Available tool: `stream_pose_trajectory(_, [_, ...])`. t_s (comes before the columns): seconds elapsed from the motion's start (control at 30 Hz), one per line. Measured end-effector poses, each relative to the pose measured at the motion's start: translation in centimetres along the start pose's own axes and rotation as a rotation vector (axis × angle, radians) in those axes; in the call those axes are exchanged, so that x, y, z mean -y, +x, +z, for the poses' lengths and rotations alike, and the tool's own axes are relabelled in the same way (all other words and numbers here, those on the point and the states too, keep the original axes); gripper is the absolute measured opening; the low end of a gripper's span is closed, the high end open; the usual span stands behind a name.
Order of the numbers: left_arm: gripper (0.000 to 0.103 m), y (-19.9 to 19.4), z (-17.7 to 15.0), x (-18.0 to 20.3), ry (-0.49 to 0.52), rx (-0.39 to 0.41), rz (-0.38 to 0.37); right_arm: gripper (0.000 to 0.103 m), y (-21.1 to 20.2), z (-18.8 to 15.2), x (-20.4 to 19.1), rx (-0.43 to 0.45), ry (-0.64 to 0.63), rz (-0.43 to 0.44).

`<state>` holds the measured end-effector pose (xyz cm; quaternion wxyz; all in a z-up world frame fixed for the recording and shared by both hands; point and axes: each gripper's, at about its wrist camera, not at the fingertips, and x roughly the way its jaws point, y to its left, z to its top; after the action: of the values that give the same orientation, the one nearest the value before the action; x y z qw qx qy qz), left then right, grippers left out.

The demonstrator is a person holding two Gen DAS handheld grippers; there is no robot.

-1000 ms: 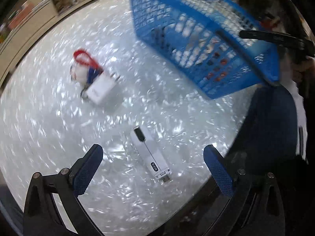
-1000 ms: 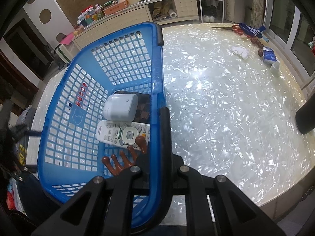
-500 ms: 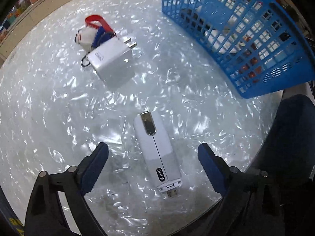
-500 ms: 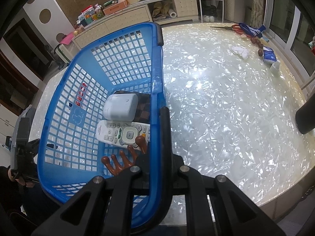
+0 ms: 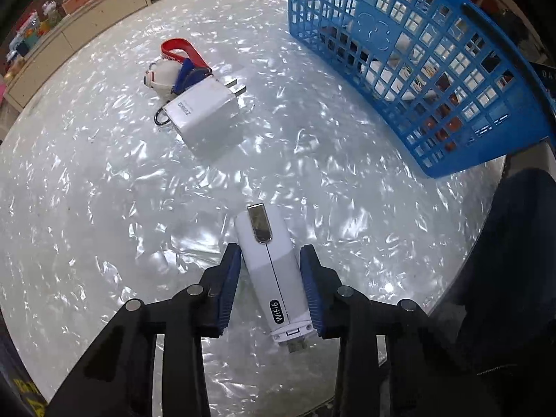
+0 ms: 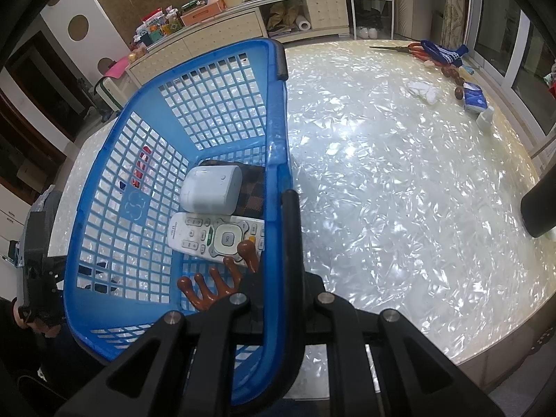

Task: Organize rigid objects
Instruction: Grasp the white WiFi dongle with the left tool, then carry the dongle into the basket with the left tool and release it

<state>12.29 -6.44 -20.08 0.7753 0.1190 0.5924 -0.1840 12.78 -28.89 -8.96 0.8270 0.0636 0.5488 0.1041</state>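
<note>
Fingers (image 5: 229, 278) of the left gripper (image 5: 270, 255): narrowed, blue pads pressed against both long sides of the white WiFi stick (image 5: 267, 243). Holds it around the middle, metal-clip end pointing away, plug end toward the camera, over the near edge of the pearly table (image 5: 87, 191); cannot tell whether lifted or resting on it.

Farther back on the left: a keychain (image 5: 161, 74) with a white figure and a red strap. Just beside it, touching the ring, a white charger (image 5: 203, 114) lying flat, prongs aimed right. Both well apart from the stick. At the right of the left wrist view, the blue basket (image 5: 486, 132), tilted, its lattice wall facing the camera.

Over to the right gripper (image 6: 281, 278): closed on the near rim of the blue basket (image 6: 104, 180), right where the black handle (image 6: 292, 229) runs; fingertips hidden behind rim and handle.

Inside, from left to right: a white remote (image 6: 215, 236), above it a white rounded case (image 6: 212, 189) resting on a dark checkered item (image 6: 252, 191), and nearest the gripper a brown claw clip (image 6: 222, 285) touching the remote.

Right of the basket, bare table, then along the far right edge red-handled scissors (image 6: 417, 50), a blue cloth (image 6: 444, 52) and a blue tissue pack (image 6: 474, 95).
</note>
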Motion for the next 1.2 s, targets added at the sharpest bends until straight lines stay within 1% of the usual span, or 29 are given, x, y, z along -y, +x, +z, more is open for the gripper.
stream_pose_trajectory(0.1, [0.037, -0.1, -0.9, 0.6, 0.015, 0.024, 0.018, 0.009, 0.0, 0.0, -0.2, 0.001, -0.001, -0.003])
stream_pose_trajectory(0.23, [0.036, -0.5, -1.9, 1.6, -0.005, 0.028, 0.027, 0.009, -0.1, 0.0, -0.2, -0.001, -0.001, -0.006])
stream_pose_trajectory(0.3, [0.036, -0.6, -1.7, 1.3, -0.024, 0.019, 0.033, 0.009, -0.1, 0.0, -0.2, -0.002, 0.000, -0.008])
stream_pose_trajectory(0.37, [0.036, -0.8, -2.4, 1.0, -0.036, 0.021, 0.034, 0.009, -0.1, 0.0, -0.2, -0.003, 0.000, -0.012])
stream_pose_trajectory(0.43, [0.035, -1.7, -1.7, 0.0, -0.035, 0.036, 0.039, 0.009, -0.1, -0.1, -0.3, -0.004, -0.002, -0.014])
stream_pose_trajectory(0.57, [0.035, -3.0, -1.1, -0.6, -0.057, 0.056, 0.045, 0.009, -0.1, -0.1, -0.3, -0.009, -0.004, -0.020])
stream_pose_trajectory(0.7, [0.034, -4.4, -0.7, -1.1, -0.060, 0.094, 0.044, 0.009, -0.1, -0.1, -0.4, -0.010, -0.005, -0.024])
stream_pose_trajectory(0.83, [0.033, -6.0, 0.0, -1.7, -0.054, 0.125, 0.059, 0.009, -0.1, -0.1, -0.5, -0.014, -0.008, -0.031])
stream_pose_trajectory(0.87, [0.032, -6.5, 0.1, -1.8, -0.047, 0.136, 0.061, 0.009, -0.1, -0.1, -0.5, -0.014, -0.008, -0.033])
stream_pose_trajectory(0.93, [0.017, -7.3, 0.5, -2.0, -0.035, 0.146, 0.067, 0.009, -0.1, -0.1, -0.5, -0.016, -0.008, -0.034])
stream_pose_trajectory(0.97, [0.013, -7.8, 0.8, -2.1, -0.026, 0.152, 0.076, 0.009, -0.1, -0.1, -0.5, -0.016, -0.009, -0.036])
stream_pose_trajectory(1.0, [0.013, -8.3, 1.2, -2.2, -0.016, 0.161, 0.086, 0.009, -0.1, -0.1, -0.5, -0.017, -0.009, -0.036])
stream_pose_trajectory(1.2, [0.013, -11.1, 3.4, -2.7, 0.035, 0.238, 0.090, 0.009, -0.1, -0.1, -0.5, -0.017, -0.009, -0.037])
